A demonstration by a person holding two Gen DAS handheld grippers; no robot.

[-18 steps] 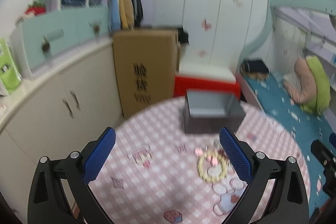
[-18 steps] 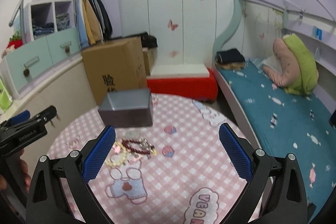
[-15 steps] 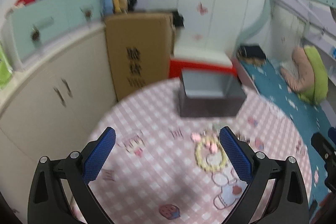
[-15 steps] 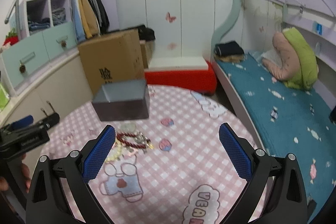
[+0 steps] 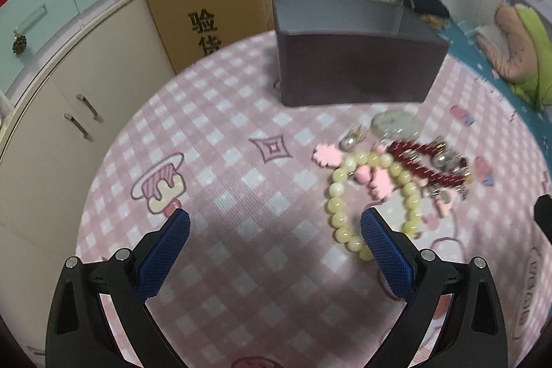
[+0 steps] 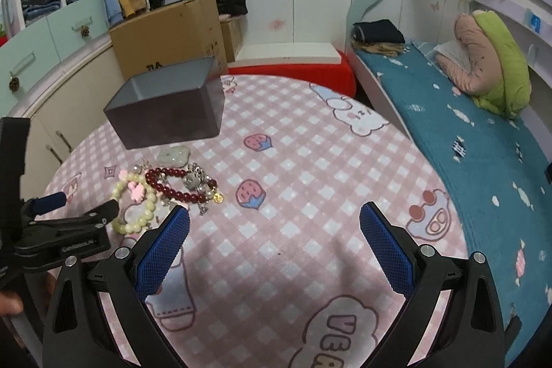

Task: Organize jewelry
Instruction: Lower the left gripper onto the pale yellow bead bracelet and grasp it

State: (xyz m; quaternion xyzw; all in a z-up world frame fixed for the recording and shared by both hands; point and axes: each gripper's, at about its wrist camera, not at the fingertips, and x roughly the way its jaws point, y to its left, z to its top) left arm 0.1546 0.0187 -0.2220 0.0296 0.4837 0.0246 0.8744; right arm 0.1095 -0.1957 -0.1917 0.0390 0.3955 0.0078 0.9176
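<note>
L claw (image 5: 275, 231) released, nothing between pads, low over pink-check table (image 5: 241, 195). Cream bead bracelet (image 5: 339, 195) at its 1 o'clock, touching dark red bracelet (image 5: 419, 161) + charms; pale jade pendant (image 5: 395, 123) just beyond. Grey box (image 5: 352, 71) at 12. R claw (image 6: 275, 226) released, jewelry at 10 o'clock.

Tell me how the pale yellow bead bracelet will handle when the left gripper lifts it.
The pale yellow bead bracelet is a loop of separate round beads, so it will probably sag limp from wherever it is pinched. Its glossy beads may slip between the pads. It overlaps the dark red bracelet, so lifting could drag that along. The left gripper is open beside it.
</note>
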